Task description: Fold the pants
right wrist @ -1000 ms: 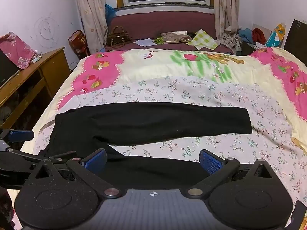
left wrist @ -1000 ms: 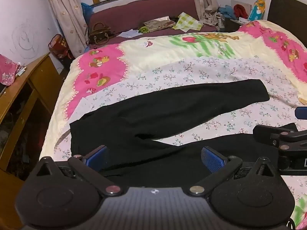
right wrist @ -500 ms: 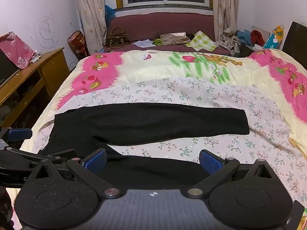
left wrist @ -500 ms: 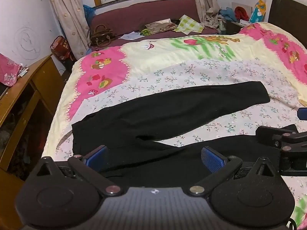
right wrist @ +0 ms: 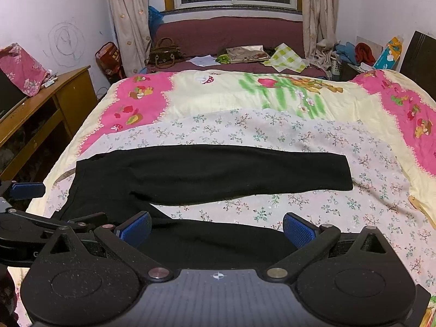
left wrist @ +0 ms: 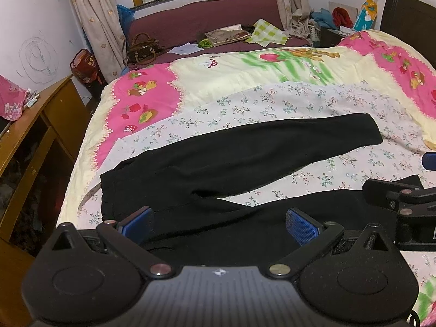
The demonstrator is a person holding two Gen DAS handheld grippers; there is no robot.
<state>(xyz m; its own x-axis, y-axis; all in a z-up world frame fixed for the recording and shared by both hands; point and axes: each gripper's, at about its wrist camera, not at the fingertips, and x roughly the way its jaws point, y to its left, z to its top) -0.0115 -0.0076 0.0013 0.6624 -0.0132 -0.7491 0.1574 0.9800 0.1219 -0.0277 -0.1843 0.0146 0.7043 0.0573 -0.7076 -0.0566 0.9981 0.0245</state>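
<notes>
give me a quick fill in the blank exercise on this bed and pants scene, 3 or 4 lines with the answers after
1. The pants spread on the bed are ____ in colour.
2. Both the left hand-held gripper and the right hand-held gripper have their jaws ____.
3. The pads on the gripper fingers are ____.
4. The handbag sits below the ____.

Answers: black; open; blue; window
</notes>
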